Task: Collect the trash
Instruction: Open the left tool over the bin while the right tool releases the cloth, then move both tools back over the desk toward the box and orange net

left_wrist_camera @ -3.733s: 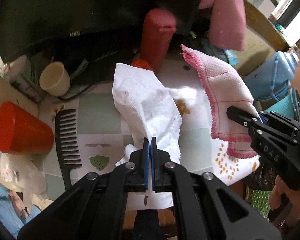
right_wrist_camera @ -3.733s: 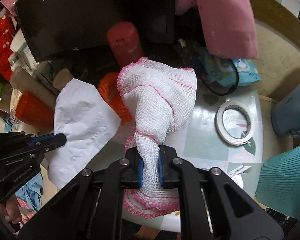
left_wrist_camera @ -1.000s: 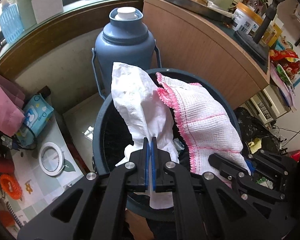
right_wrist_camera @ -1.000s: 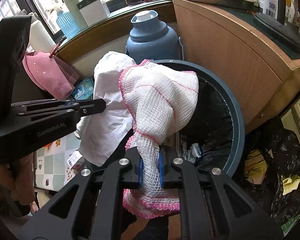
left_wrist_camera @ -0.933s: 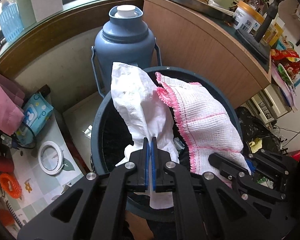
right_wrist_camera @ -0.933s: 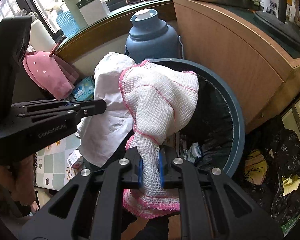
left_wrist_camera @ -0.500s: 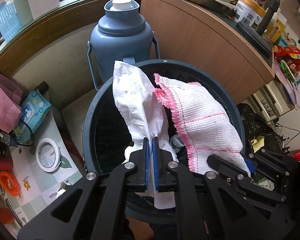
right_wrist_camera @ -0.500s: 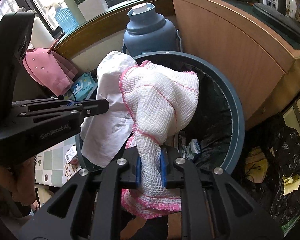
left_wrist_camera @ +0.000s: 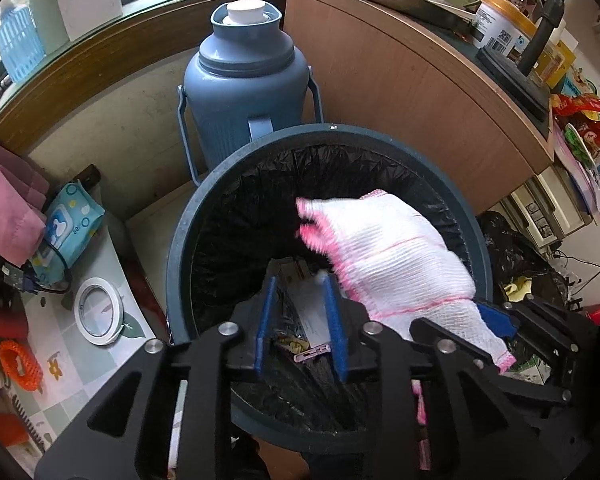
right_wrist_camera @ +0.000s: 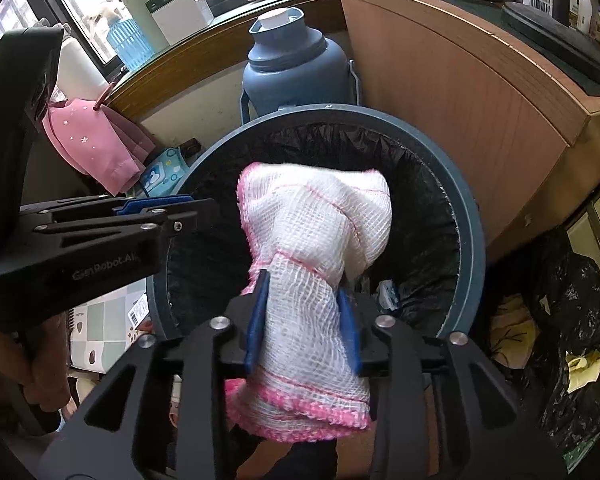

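Observation:
A round dark-blue trash bin (left_wrist_camera: pixel 180 240) lined with a black bag sits below both grippers; it also shows in the right wrist view (right_wrist_camera: pixel 470 216). My left gripper (left_wrist_camera: pixel 300 316) is open and empty over the bin, with litter visible between its blue pads. My right gripper (right_wrist_camera: pixel 302 318) is open over the bin. The pink-edged white mesh cloth (right_wrist_camera: pixel 320 236) still lies loose between its spread fingers, blurred by motion. The cloth also shows in the left wrist view (left_wrist_camera: pixel 392 256). The white tissue is out of sight.
A blue thermos jug (left_wrist_camera: pixel 246 80) stands behind the bin against a wooden cabinet (left_wrist_camera: pixel 420 92). A table edge at left holds a tape roll (left_wrist_camera: pixel 99 310) and a blue wipes pack (left_wrist_camera: pixel 66 220). Black bags of rubbish (right_wrist_camera: pixel 560 320) lie to the right.
Both grippers have opened over the bin. The white tissue has dropped from my left gripper and is gone from view. The mesh cloth is slipping loose in my right gripper.

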